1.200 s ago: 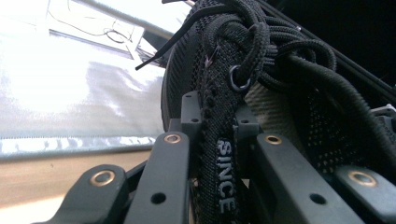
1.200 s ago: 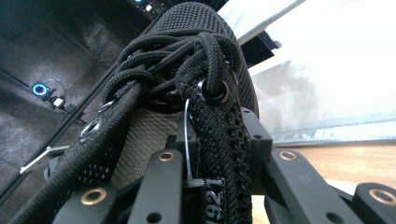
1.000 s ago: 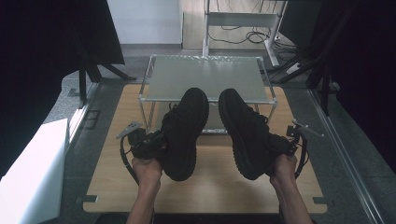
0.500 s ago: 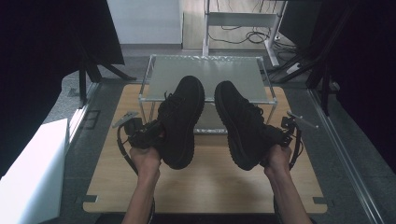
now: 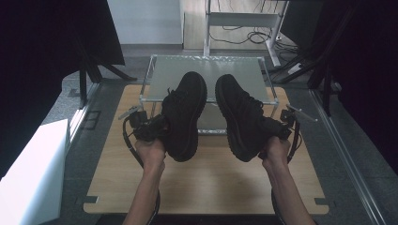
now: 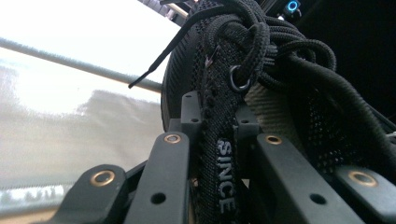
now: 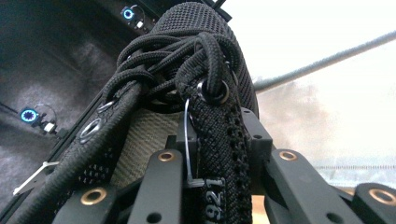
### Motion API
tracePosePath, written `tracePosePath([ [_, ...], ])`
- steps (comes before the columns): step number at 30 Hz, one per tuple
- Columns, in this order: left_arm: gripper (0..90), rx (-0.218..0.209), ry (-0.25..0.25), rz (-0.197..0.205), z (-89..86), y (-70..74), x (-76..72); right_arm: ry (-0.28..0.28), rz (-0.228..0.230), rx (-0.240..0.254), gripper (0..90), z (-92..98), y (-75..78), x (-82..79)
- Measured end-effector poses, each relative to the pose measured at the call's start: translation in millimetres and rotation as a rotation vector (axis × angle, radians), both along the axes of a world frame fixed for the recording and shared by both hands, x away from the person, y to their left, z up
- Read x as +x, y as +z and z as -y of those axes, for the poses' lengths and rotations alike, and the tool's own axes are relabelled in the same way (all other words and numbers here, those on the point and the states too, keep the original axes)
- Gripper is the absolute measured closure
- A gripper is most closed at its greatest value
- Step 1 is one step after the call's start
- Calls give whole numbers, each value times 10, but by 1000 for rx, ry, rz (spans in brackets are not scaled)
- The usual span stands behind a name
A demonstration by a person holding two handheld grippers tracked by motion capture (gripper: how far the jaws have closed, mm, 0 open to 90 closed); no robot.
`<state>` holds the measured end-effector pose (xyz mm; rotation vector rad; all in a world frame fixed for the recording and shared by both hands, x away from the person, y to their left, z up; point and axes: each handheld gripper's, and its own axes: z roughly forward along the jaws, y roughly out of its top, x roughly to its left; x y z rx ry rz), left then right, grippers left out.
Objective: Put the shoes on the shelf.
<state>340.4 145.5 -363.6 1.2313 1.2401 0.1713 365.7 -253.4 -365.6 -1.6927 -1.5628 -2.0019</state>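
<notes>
Black and laced, our two shoes hang over the wooden table, toes pointing away from us toward the glass shelf. We have the left gripper clamped on the collar of the left shoe, the right gripper clamped on the collar of the right shoe. Both long axes run nearly parallel, toes leaning slightly together, each shoe straight ahead of its own jaws; the shelf lies just beyond the toes.

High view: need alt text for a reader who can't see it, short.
A person holds a black shoe in each claw above a wooden table: the left claw grips the left shoe, the right claw the right shoe. Both toes point away toward a low metal-framed glass shelf at the table's far end.
</notes>
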Motion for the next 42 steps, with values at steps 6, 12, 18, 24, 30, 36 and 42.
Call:
tracePosePath([
  [6, 798, 13, 9, 0, 30, 129, 124, -23, -10, 2, 743, -60, 95, 142],
  [12, 799, 17, 16, -3, 66, 242, 238, -36, -21, 3, 743, -125, 159, 277],
  [18, 798, 6, 28, -20, 107, 307, 372, -51, -26, 0, 743, -197, 225, 405],
  [24, 798, 14, 49, -45, 155, 368, 529, -77, -31, 1, 743, -241, 318, 545],
  [30, 796, 15, 84, -64, 163, 425, 711, -111, -22, -25, 743, -275, 432, 691],
  [36, 796, 28, 110, -89, 195, 474, 909, -139, -34, -48, 743, -315, 471, 842],
  [42, 794, 52, 126, -110, 253, 545, 1098, -165, -57, -59, 742, -330, 458, 1007],
])
